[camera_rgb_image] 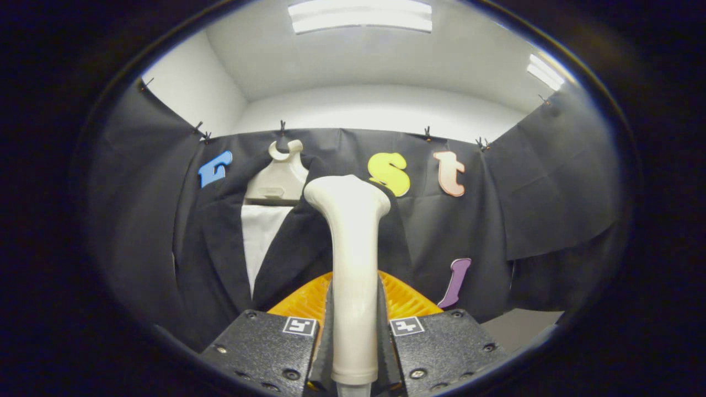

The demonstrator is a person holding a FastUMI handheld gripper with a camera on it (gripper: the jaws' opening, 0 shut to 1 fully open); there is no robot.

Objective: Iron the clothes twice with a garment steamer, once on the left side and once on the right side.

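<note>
Hand-held gripper (354, 331) clamps the pale steamer (351, 242) upright before the dark jacket (220, 248).

A staged recording booth, not a lived-in room. Walled on three sides with black cloth (551, 182) hung from small clips (282, 127) along its top edge. Above the cloth, plain white walls (380, 113) and a white ceiling with flat panel lights (361, 15). Against the cloth, a dark jacket (215, 248) over a white shirt front (259, 237), dressed on a pale mannequin hanger (280, 179), set up as a lone prop.
</note>
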